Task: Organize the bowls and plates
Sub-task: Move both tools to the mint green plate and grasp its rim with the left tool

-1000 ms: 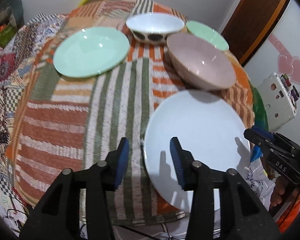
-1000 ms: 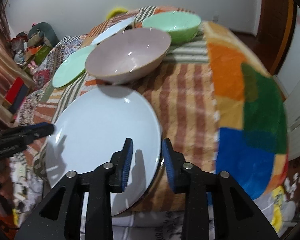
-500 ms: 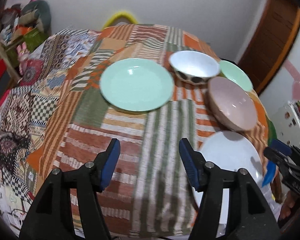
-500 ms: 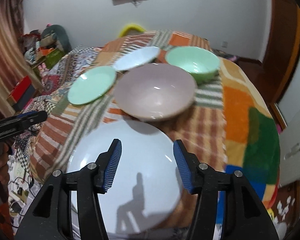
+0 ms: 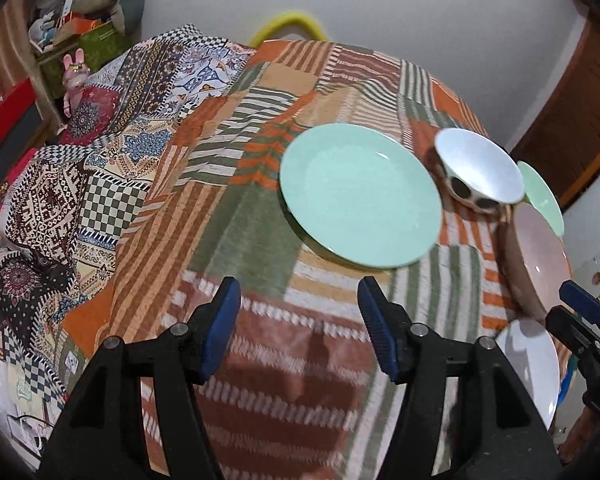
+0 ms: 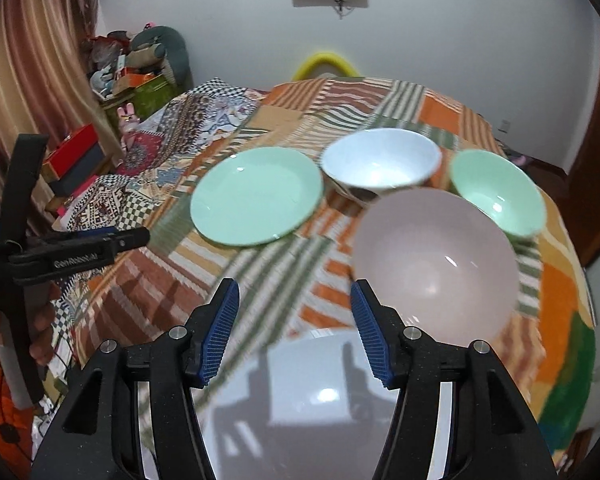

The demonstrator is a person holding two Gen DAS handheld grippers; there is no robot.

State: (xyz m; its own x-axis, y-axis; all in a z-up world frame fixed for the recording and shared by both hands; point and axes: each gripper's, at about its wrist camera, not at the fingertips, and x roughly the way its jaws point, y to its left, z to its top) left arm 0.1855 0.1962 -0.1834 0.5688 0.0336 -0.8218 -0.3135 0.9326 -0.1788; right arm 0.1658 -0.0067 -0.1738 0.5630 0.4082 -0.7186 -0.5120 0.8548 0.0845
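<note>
Five smooth, glossy round dishes were seen on a patchwork cloth point(image 6: 428, 104) of woven stripes in orange, brown, green and cream that covered the worktop. A flat white plate point(image 6: 320, 408) lay nearest the front edge, with a wide, shallow pale pink bowl point(image 6: 436, 264) just behind it to the right. Further back, a mint green plate point(image 5: 360, 200) was set to the left, a white bowl point(image 5: 480, 172) with dark oval spots on its outer wall in the middle, and a mint green bowl point(image 6: 496, 196) to the right. The left gripper point(image 5: 300, 328) was held above bare cloth and the right gripper point(image 6: 296, 328) above the white plate's far rim; the ribbed blue fingers of each had just been opening, stood about half apart, and held nothing. White lettering on the left gripper's black arm was too blurred to be read.
</note>
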